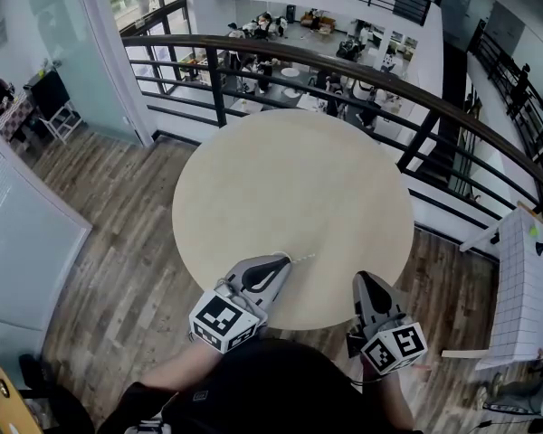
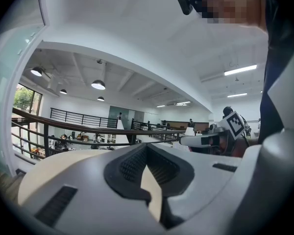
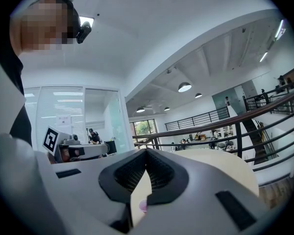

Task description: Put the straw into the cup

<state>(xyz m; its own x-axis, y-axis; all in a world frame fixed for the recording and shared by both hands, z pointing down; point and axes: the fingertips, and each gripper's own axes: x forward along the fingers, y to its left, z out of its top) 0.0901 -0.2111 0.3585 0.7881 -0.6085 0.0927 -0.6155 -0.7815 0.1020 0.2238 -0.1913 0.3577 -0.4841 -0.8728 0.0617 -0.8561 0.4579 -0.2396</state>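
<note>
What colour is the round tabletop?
Pale beige, plain and unpatterned; the round tabletop shows best in the head view.

I am holding the left tongs (image 1: 283, 263) and the right tongs (image 1: 363, 280) level, side by side and well apart, both pointing away from me. Both pairs of jaws are sitting pressed together, gripping nothing.

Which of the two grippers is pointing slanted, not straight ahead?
The left gripper, at the head view's left. It slants across toward the other one's side, while the right gripper points nearly straight ahead over the edge of the round table.
</note>
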